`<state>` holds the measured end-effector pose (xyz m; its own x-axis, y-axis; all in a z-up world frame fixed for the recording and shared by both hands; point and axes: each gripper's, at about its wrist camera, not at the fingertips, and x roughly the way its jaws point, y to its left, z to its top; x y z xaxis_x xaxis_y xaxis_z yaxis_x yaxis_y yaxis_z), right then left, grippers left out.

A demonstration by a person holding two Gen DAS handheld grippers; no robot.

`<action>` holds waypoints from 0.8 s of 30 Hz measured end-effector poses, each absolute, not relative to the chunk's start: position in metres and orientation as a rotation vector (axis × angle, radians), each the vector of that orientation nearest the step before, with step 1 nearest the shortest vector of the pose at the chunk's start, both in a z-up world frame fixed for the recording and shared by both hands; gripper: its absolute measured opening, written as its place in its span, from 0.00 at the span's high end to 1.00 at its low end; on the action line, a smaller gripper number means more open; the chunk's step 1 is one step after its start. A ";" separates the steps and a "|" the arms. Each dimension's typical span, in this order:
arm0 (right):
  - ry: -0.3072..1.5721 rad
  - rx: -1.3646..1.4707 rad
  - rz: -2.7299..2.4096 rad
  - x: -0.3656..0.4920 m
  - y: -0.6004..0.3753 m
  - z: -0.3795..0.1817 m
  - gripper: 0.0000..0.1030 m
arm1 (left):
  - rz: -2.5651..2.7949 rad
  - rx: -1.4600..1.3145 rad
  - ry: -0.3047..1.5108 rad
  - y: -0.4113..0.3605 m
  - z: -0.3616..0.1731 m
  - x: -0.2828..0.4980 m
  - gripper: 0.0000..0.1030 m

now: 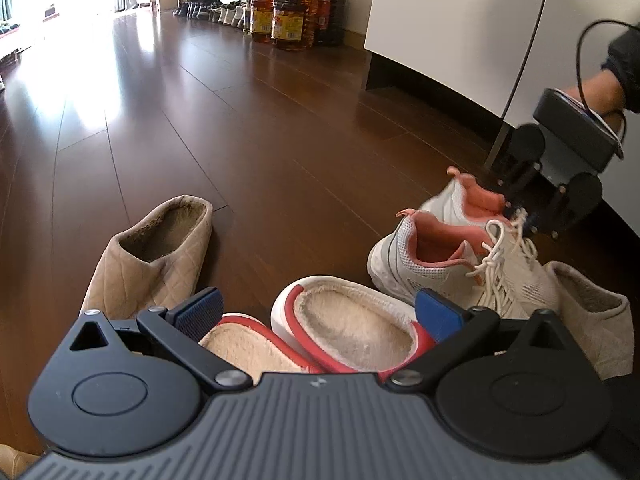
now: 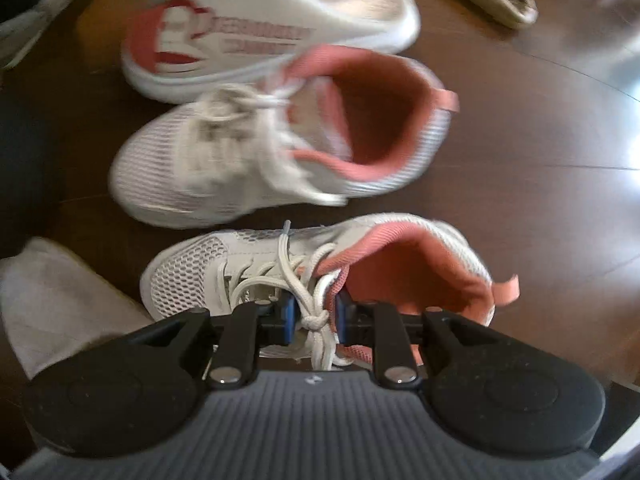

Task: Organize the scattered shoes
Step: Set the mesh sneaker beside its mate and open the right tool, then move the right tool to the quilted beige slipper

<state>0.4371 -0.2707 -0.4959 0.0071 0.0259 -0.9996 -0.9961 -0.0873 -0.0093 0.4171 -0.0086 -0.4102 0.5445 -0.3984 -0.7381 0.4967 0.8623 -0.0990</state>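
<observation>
My left gripper (image 1: 318,312) hangs open over a pair of red-and-white fleece-lined slippers (image 1: 344,328), touching neither. A beige quilted slipper (image 1: 156,256) lies to their left and its mate (image 1: 592,312) at the right. A white mesh sneaker with pink lining (image 1: 460,256) stands on the floor. Behind it is the second sneaker (image 1: 468,200), with my right gripper (image 1: 520,210) at its laces. In the right wrist view, the right gripper (image 2: 316,314) is shut on the laces of that sneaker (image 2: 320,264). The other sneaker (image 2: 280,148) and a red-and-white slipper (image 2: 272,40) lie beyond it.
Dark wooden floor (image 1: 240,120) stretches away to the left. A white cabinet (image 1: 452,32) stands at the right. Big oil bottles (image 1: 296,12) and a row of shoes (image 1: 212,8) line the far wall. A person's hand (image 1: 604,88) holds the right gripper.
</observation>
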 end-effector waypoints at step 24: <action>1.254 -0.468 0.622 0.342 -0.363 -0.433 0.58 | -0.461 0.160 0.825 0.027 -0.406 0.398 0.00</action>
<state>0.3420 -0.3627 -0.4331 0.1861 0.1755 -0.9667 -0.6636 0.7480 0.0080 0.3977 0.0265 -0.4058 0.5864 -0.3325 -0.7387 0.4549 0.8897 -0.0394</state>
